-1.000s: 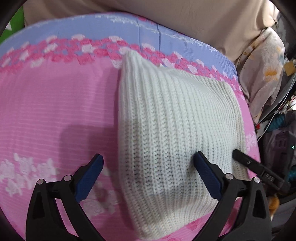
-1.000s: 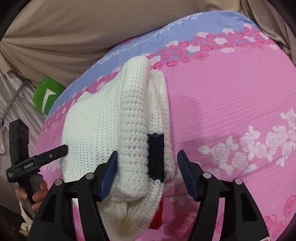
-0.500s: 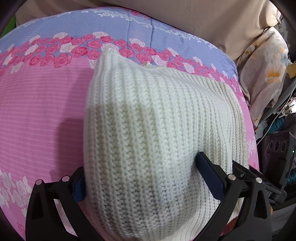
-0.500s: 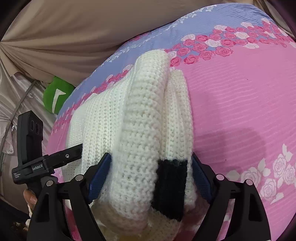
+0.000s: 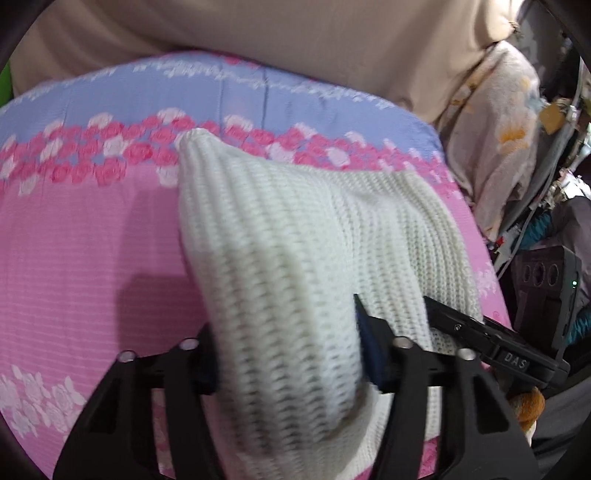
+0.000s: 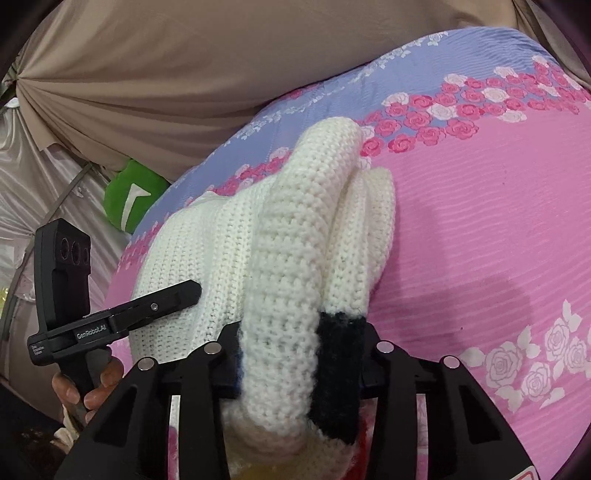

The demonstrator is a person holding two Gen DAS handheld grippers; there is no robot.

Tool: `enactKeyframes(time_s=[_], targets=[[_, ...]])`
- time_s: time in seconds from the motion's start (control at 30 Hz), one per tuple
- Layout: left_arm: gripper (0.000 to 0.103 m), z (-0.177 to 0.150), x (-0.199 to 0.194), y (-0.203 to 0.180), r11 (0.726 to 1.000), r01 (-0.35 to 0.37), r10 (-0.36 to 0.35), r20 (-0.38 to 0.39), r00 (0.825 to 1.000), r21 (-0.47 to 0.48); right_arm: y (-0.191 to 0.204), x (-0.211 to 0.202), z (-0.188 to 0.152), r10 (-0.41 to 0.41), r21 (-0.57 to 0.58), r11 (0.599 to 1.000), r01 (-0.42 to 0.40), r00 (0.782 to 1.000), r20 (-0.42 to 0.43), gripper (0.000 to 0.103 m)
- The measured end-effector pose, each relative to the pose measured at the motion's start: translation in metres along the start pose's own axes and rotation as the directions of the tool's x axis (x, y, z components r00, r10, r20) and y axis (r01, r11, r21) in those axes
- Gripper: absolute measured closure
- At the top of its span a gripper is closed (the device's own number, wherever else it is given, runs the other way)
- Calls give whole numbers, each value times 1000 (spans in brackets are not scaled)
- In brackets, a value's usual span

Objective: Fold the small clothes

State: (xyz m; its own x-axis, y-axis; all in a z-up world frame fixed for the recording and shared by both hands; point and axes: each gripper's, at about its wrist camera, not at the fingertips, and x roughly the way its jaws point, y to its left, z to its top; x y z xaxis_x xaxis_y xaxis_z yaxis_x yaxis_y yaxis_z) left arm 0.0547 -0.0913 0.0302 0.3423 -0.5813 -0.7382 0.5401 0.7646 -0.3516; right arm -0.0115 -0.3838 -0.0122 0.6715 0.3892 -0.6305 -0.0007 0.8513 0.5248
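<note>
A cream knitted garment lies folded on the pink floral bed sheet. My left gripper is shut on its near left edge, and the knit bulges up between the jaws. In the right wrist view the same garment shows thick rolled folds and a black patch. My right gripper is shut on that near right edge at the patch. The other gripper shows in each view: the right one at the garment's right, the left one at its left, held by a hand.
The sheet has a blue band with pink roses at the far side, against beige fabric. A floral pillow and cluttered items sit beyond the bed's right edge. A green object lies off the far left corner.
Both grippers moved forward onto the garment's near edge and closed on it. The knit now bunches up between each pair of jaws.
</note>
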Motion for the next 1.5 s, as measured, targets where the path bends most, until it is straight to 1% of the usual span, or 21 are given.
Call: enactKeyframes(time_s=[0.2,0.3,0.43,0.57,0.67,0.73,0.77,0.8,0.83,0.9,0.93,0.97,1.0,1.07,1.1,1.2,1.3,1.4,1.43,1.47,1.5], targets=[[59,13,-39,-27,989,58,-69,79,995,135,29,-46,2,25,-60,998,-18,992,122,66],[59,24,-70,-40,976,81,-112,149,983,202,53,-75,9,22,-109,994,2,975,222,66],[59,45,-126,-51,954,62,-150,287,946,293,96,-106,35,86,-212,977,-12,934,346,66],[58,75,-177,-41,947,-5,-136,414,900,321,135,-100,79,190,-285,955,-79,903,385,66],[57,96,-192,-18,951,-72,-77,459,885,299,151,-64,112,228,-294,948,-123,906,357,64],[55,112,-184,5,958,-109,-25,456,890,264,149,-20,133,230,-263,953,-150,924,305,62],[54,121,-170,22,962,-130,12,439,899,239,144,5,139,219,-238,959,-152,933,286,60],[50,129,-155,38,966,-146,44,420,907,213,135,33,145,208,-207,966,-156,942,262,53],[44,138,-128,63,973,-158,82,382,920,171,123,63,150,189,-173,973,-151,954,232,51],[39,144,-77,106,974,-201,162,301,940,102,84,132,152,61,-69,996,-50,986,155,51],[41,141,-48,134,965,-259,241,249,938,45,64,155,148,-31,-11,999,32,993,111,52],[43,137,-31,155,949,-314,307,207,929,2,50,163,144,-76,32,997,74,993,94,58],[46,130,-20,174,943,-332,333,165,928,-33,39,162,139,-55,61,997,49,993,102,58],[46,117,-27,196,964,-248,261,171,950,-94,34,145,135,-27,67,998,17,990,139,58],[46,114,-35,200,968,-226,244,188,951,-112,38,136,137,-22,52,999,14,987,159,58],[44,116,-55,188,974,-211,226,250,942,-85,65,126,151,4,-25,1000,1,984,177,54],[40,118,-54,164,982,-184,186,244,952,-31,93,148,157,0,-108,994,13,993,122,42],[40,106,-31,146,981,-194,188,176,966,20,109,190,148,-61,-195,979,59,998,-2,41],[40,101,-18,144,975,-217,209,145,967,41,110,202,145,-106,-226,969,101,994,-7,44],[40,95,-12,146,968,-246,237,132,963,54,114,204,144,-145,-265,954,142,989,10,66],[40,89,-8,147,959,-276,265,138,954,70,116,198,146,-118,-268,956,117,993,13,90]])
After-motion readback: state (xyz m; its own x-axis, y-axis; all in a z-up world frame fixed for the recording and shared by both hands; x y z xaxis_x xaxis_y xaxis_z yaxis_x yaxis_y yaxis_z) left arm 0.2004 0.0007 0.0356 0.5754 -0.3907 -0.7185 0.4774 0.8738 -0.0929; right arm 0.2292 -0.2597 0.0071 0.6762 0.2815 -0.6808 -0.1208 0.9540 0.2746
